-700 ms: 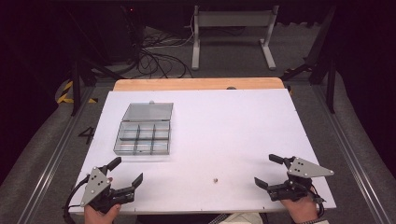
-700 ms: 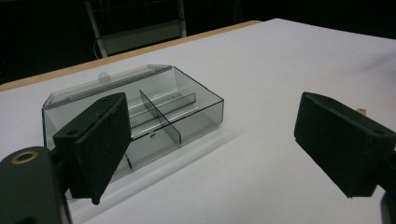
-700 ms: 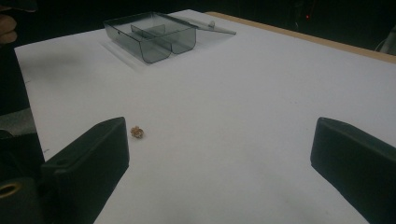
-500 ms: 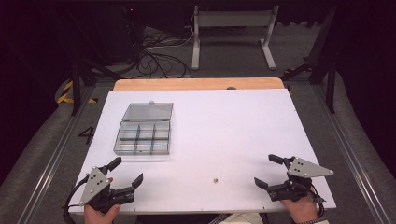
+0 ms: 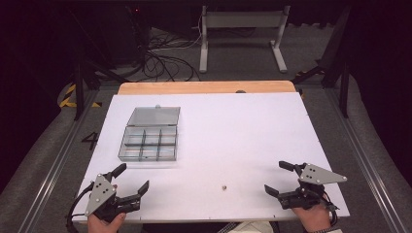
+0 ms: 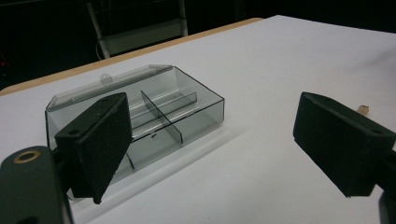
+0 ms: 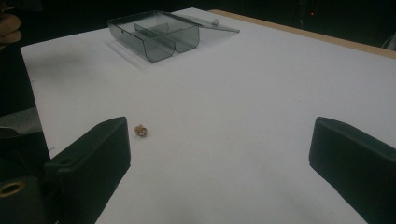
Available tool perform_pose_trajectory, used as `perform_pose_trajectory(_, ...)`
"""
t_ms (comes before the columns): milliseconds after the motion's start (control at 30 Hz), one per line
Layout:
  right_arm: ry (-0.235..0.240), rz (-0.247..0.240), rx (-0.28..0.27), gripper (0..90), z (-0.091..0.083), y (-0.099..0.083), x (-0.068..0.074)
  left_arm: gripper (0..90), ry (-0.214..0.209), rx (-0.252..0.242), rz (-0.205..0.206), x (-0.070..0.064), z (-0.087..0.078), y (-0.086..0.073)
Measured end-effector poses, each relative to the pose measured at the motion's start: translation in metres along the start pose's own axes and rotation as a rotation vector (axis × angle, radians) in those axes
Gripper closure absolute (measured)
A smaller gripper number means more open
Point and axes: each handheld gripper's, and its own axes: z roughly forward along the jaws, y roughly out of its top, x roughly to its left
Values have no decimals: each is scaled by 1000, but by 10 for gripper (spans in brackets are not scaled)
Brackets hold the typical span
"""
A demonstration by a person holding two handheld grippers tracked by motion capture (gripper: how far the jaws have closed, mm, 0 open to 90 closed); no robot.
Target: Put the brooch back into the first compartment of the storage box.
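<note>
In the high view, both wide-apart grippers, left gripper (image 5: pixel 131 178) and right gripper (image 5: pixel 276 177), flank a tiny bead (image 5: pixel 224 186).

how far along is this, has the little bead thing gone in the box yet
Done: the clear grey plastic compartment box lies open, lid folded back, its compartments apparently empty. In hand: nothing; the left gripper and right gripper rest open at the near edge of the white table. Left: the small tan bead-like piece lies loose between them, so picking it up and placing it all seems still ahead.

One clear box (image 5: pixel 149 138), one small bead (image 5: pixel 224 186), two tongs: left tongs (image 5: pixel 130 178), right tongs (image 5: pixel 277 178).
</note>
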Motion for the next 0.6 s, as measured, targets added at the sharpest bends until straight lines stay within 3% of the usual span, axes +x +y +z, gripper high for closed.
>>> perform_pose_trajectory(333, 8, 3, 2, 68, 0, 0, 0, 130, -10, 25, -10, -4, 4, 1)
perform_pose_trajectory(600, 17, 9, 9, 69, 1, 0, 0, 132, -29, 57, -48, -3, 6, 6)
